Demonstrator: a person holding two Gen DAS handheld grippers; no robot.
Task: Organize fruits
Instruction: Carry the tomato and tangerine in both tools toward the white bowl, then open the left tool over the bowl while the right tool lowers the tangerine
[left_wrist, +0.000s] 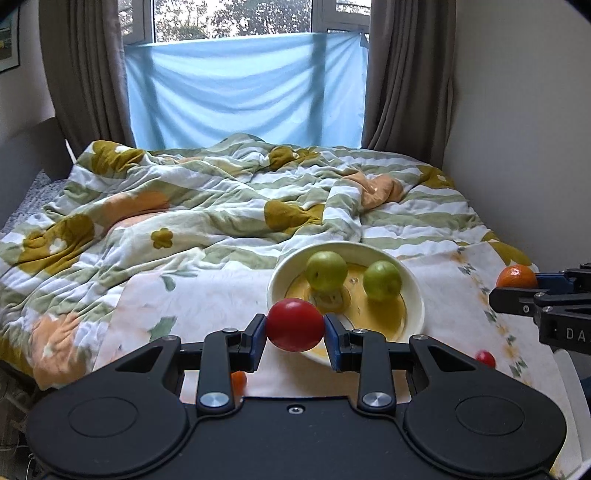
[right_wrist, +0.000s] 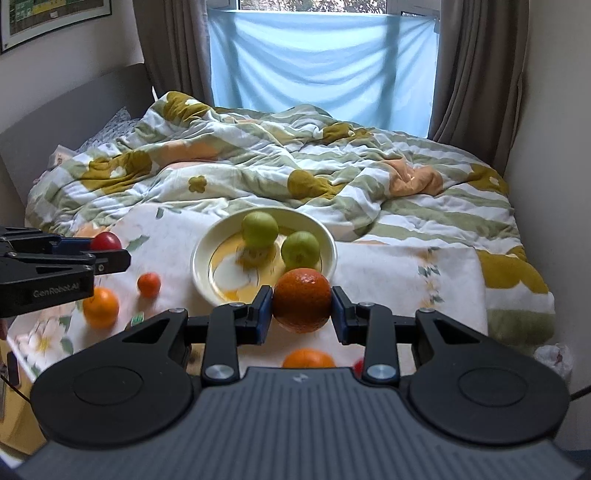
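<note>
My left gripper (left_wrist: 295, 330) is shut on a red apple (left_wrist: 294, 325) and holds it just in front of the white and yellow bowl (left_wrist: 413, 306). Two green apples (left_wrist: 327, 270) (left_wrist: 382, 280) lie in the bowl. My right gripper (right_wrist: 302, 308) is shut on an orange (right_wrist: 302, 300) at the near rim of the bowl (right_wrist: 201, 254); the same gripper and orange (left_wrist: 516, 277) show at the right edge of the left wrist view. The left gripper and its red apple (right_wrist: 106, 242) show at the left of the right wrist view.
Loose fruit lies on the floral cloth (right_wrist: 388, 280): two oranges (right_wrist: 100, 307) (right_wrist: 149, 284) at the left, one orange (right_wrist: 308, 359) under my right gripper, a small red fruit (left_wrist: 485, 359). A rumpled quilt (left_wrist: 221, 199) covers the bed behind. A wall stands at the right.
</note>
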